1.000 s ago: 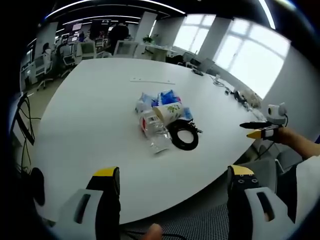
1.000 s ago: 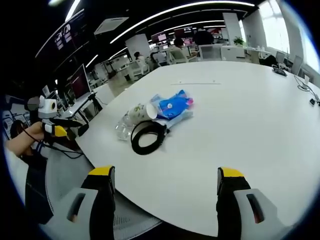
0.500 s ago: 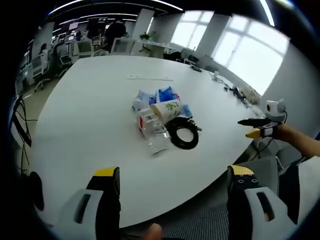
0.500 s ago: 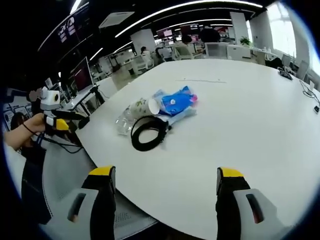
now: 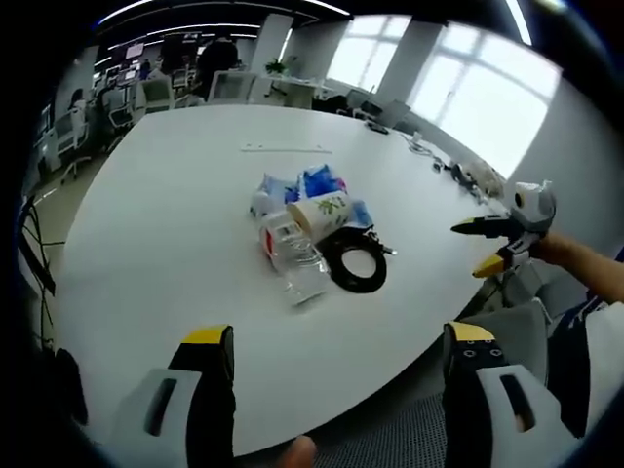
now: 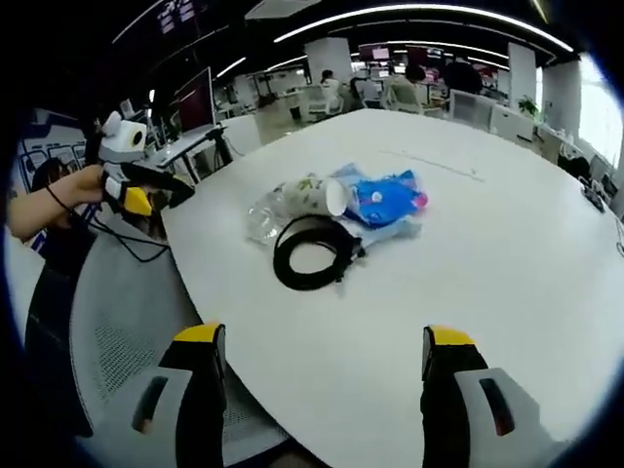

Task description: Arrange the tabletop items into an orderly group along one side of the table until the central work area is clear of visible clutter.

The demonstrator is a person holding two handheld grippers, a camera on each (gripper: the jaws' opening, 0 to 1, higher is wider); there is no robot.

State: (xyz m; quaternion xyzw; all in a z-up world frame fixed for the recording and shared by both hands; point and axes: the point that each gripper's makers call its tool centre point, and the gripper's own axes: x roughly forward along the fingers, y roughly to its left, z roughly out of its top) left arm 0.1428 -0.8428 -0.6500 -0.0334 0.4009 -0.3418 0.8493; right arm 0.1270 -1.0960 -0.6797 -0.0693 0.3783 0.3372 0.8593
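Both grippers were held off the edge of the large white oval table (image 5: 146, 253), and nothing had been touched yet. The left gripper (image 5: 331, 361) had its jaws spread wide and empty; the right gripper (image 6: 317, 359) was released and empty in the same way.

The clutter lay in one small heap in the central part of the table: a black coiled cable (image 5: 355, 265), a white paper cup with green print lying on its side (image 5: 320, 213), a crumpled clear plastic bottle (image 5: 295, 255) and some blue plastic packets (image 5: 322, 183), all touching or overlapping.

To do this step well, the person should probably take the loose cable first, gripping the coil across several turns so it does not unwind. The cup would crush easily, so a light grip on the rim seems better.

The right gripper view showed the cable (image 6: 312, 252) on the near side of the heap, and the blue packets (image 6: 385, 200) more fully. The left gripper view showed the bottle more clearly, and also windows behind the table
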